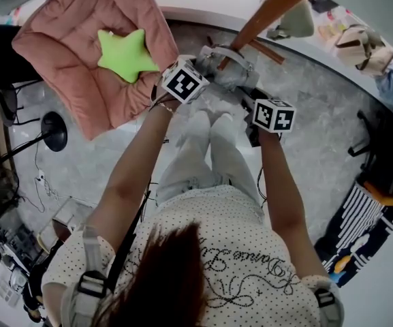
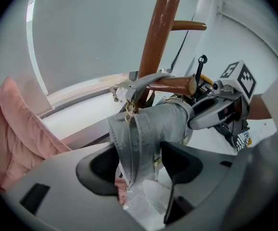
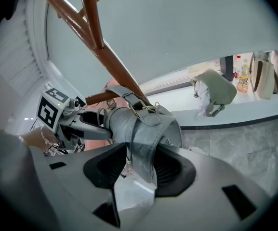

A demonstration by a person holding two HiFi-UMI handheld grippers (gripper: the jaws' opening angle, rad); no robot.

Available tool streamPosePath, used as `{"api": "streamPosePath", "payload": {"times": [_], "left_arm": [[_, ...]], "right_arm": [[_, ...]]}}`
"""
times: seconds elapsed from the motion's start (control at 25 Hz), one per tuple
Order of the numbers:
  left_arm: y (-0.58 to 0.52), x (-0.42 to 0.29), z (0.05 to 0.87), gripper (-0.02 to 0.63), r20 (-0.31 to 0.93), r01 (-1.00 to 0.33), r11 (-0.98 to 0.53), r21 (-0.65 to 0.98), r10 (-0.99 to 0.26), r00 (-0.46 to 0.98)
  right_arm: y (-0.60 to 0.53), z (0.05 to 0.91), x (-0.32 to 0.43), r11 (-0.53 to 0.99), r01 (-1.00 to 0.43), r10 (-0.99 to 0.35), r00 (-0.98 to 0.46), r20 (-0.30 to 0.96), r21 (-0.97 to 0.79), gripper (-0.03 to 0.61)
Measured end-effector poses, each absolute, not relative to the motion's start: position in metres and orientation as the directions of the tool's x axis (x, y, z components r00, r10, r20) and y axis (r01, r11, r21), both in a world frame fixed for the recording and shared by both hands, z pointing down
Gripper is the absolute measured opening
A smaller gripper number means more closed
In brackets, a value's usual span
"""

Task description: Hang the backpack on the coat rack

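A grey backpack (image 1: 227, 70) hangs between my two grippers, right against the brown wooden coat rack (image 1: 278, 5). In the left gripper view its top loop (image 2: 148, 78) lies over a short peg (image 2: 170, 85) of the rack's pole (image 2: 160, 28). My left gripper (image 2: 139, 165) is shut on a folded grey strap of the backpack (image 2: 148, 124). My right gripper (image 3: 141, 165) is shut on the other side of the backpack (image 3: 139, 124), below the slanted pole (image 3: 95, 42). Each gripper shows in the other's view, close beside the bag.
A pink cushion (image 1: 94, 46) with a green star pillow (image 1: 124, 53) sits to the left. A beige bag (image 3: 216, 93) rests on the white ledge behind, with more bags (image 1: 363, 46) at far right. A black stand base (image 1: 53, 131) and cables lie on the floor left.
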State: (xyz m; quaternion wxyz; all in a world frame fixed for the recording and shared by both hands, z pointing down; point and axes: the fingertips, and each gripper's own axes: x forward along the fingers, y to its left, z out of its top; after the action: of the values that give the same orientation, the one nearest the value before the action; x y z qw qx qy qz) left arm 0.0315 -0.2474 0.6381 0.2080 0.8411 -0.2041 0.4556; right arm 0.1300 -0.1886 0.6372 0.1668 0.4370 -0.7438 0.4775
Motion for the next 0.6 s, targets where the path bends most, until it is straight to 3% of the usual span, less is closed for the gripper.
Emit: {"api": "streamPosePath", "payload": {"times": [0.6], "left_arm": [[-0.241,0.025,0.65,0.277,0.819,-0.534,-0.833,0.143,-0.202,0.536]], "right_arm": [[-0.186,0.648,0.133,0.202,-0.818,-0.458,-0.565,0.686,-0.539,0.19]]}}
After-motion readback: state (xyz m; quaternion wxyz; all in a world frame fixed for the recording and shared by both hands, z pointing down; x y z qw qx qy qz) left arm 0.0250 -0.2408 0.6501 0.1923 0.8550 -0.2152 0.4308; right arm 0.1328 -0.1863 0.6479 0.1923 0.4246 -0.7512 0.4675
